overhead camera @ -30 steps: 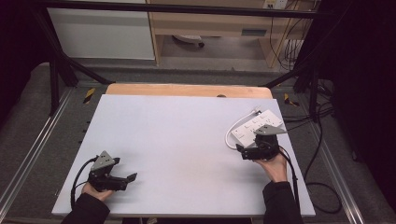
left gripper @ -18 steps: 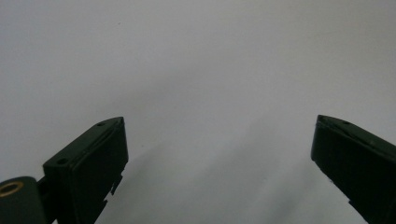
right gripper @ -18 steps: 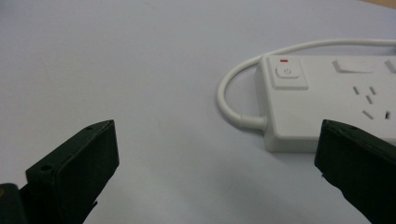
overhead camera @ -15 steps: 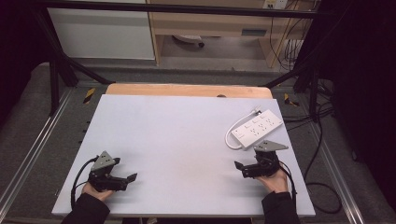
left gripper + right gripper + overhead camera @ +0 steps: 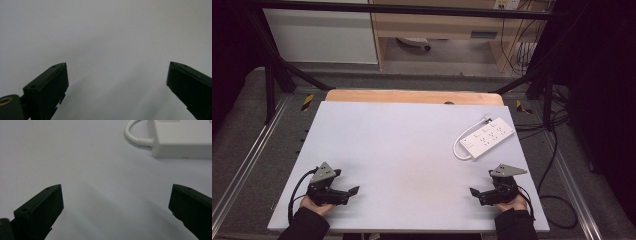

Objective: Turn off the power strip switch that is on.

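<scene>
A white power strip [image 5: 488,138] lies flat at the back right of the pale table [image 5: 412,145], its white cord [image 5: 458,146] curling off its near end. My right gripper [image 5: 473,192] rests near the front right edge, well short of the strip, jaws pointing left. Its own view shows the jaws wide apart, so the right gripper [image 5: 116,186] is open and empty, with the power strip [image 5: 182,142] and cord [image 5: 136,135] ahead. Near the front left edge sits my left gripper [image 5: 354,191]. The left gripper [image 5: 117,65] is also open, over bare table.
A wooden board edge [image 5: 412,96] borders the table's far side. Metal rails [image 5: 247,165] run along both sides on the floor. Dark cables [image 5: 557,165] trail on the floor at the right. Cabinets [image 5: 322,35] stand beyond the table.
My right gripper has drawn back from the power strip toward the front edge, leaving the strip lying on the table. The left gripper has stayed put.
</scene>
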A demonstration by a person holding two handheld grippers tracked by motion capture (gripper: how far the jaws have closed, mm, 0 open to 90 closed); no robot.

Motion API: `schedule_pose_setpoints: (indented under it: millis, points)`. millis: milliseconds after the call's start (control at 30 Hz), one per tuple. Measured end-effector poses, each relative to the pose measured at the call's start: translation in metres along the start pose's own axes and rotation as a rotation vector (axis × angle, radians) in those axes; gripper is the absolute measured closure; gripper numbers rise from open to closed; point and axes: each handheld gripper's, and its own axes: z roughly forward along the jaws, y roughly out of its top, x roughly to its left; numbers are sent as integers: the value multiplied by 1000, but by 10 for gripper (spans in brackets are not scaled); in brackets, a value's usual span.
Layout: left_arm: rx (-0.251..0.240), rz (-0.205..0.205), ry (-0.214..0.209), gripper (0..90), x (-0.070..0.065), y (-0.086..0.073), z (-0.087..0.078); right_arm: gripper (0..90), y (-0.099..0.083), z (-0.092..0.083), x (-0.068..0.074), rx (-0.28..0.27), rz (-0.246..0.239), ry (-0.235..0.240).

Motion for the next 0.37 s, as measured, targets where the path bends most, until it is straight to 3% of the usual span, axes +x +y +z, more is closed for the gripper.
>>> schedule_pose_setpoints:
  millis: [367]
  points:
    - [3,4,1,36,-1,0,0,3,-6,0,-2,0,4,0]
